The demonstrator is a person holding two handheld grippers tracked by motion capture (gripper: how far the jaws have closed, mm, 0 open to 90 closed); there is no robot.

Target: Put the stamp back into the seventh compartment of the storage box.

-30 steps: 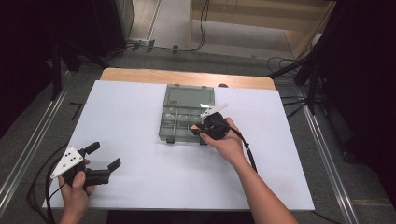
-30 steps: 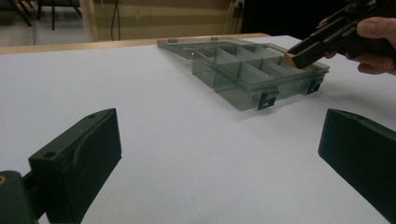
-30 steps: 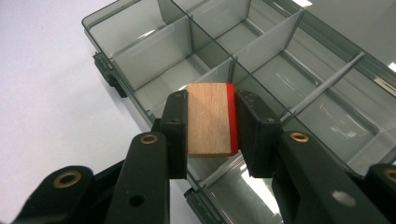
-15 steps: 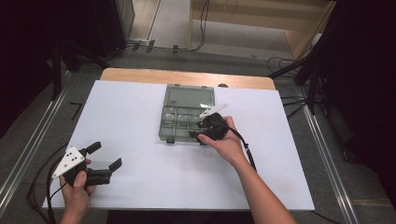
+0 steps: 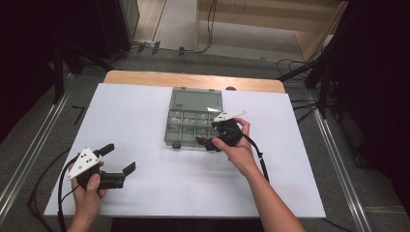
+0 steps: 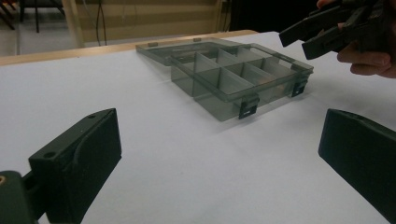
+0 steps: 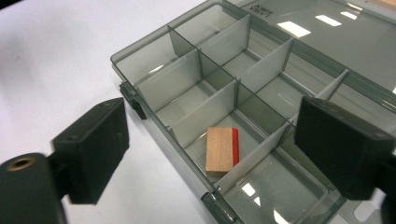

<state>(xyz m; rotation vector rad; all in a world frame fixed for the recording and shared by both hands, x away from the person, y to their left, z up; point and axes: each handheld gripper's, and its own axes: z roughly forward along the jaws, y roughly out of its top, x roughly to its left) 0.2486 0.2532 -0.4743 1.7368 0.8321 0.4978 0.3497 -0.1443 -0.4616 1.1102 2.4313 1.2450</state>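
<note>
A smoky clear organizer box [image 5: 189, 126] lies at the table's middle with its lid [image 5: 197, 100] folded open toward the back. In the right gripper view a small wooden block with one red edge [image 7: 222, 150] lies flat in a front-row compartment of the box [image 7: 187, 88]. My right gripper [image 7: 212, 133] hangs open just above that compartment, a jaw on each side and nothing held. In the high view it [image 5: 209, 142] sits at the box's front right edge. My left gripper [image 5: 119, 158] rests open near the front left, far from the box [image 6: 238, 74].
White paper [image 5: 145, 111] covers the table, with a wooden strip [image 5: 193, 79] along the far edge. Cables trail from both grippers. Dark floor and stands surround the table. The right gripper [image 6: 327, 28] and its hand appear at the upper right of the left gripper view.
My right gripper has shifted slightly toward the box's front edge. The left gripper has stayed almost still.
</note>
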